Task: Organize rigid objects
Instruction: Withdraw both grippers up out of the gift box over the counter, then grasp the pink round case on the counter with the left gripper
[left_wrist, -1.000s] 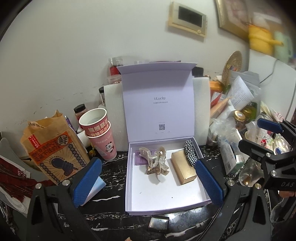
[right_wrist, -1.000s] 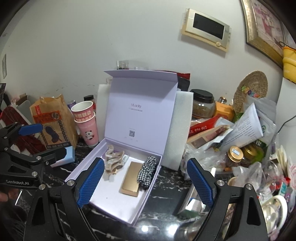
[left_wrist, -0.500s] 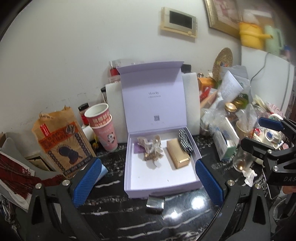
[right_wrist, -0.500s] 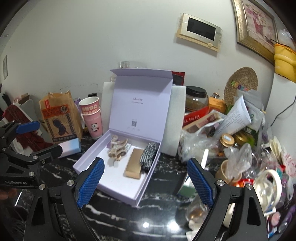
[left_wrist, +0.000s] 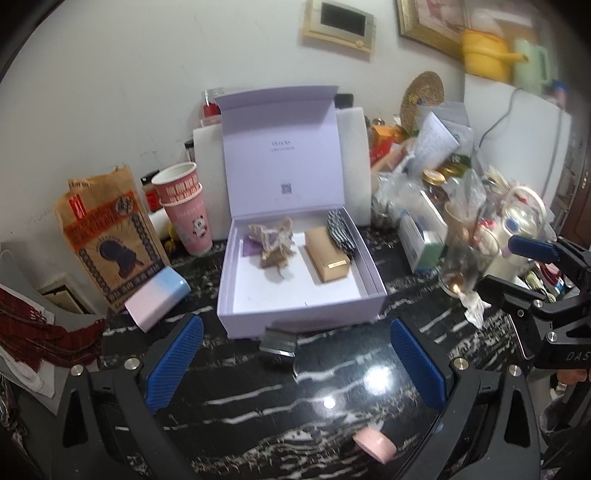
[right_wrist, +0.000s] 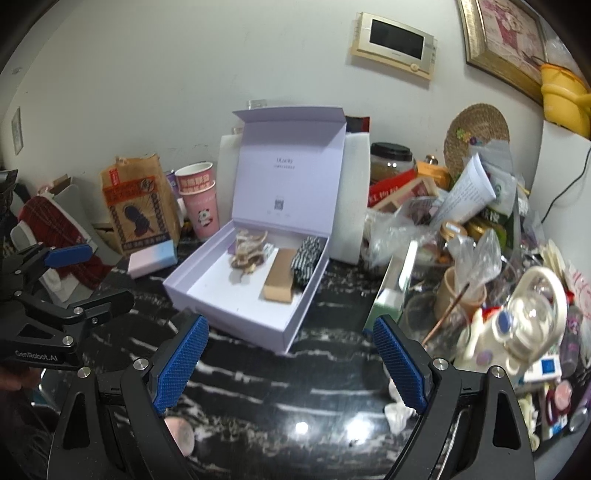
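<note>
Pulled back from the lilac box (left_wrist: 295, 314) over the last second, so more black marble bench (left_wrist: 332, 387) now showing; box open at 12 o'clock, holding gold case (left_wrist: 327, 254) and hair claw (left_wrist: 273, 247); left hand-held gripper (left_wrist: 293, 363) and right hand-held gripper (right_wrist: 291, 358) both spread wide, empty; likely next: small metal piece (left_wrist: 279, 341) at the box's 6 o'clock or pink roll (left_wrist: 375, 445).

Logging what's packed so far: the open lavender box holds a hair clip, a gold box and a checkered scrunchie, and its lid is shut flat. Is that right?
Not quite. The lavender box holds the hair clip, gold box and checkered scrunchie, but its lid stands upright and open, as the left wrist view shows.
</note>
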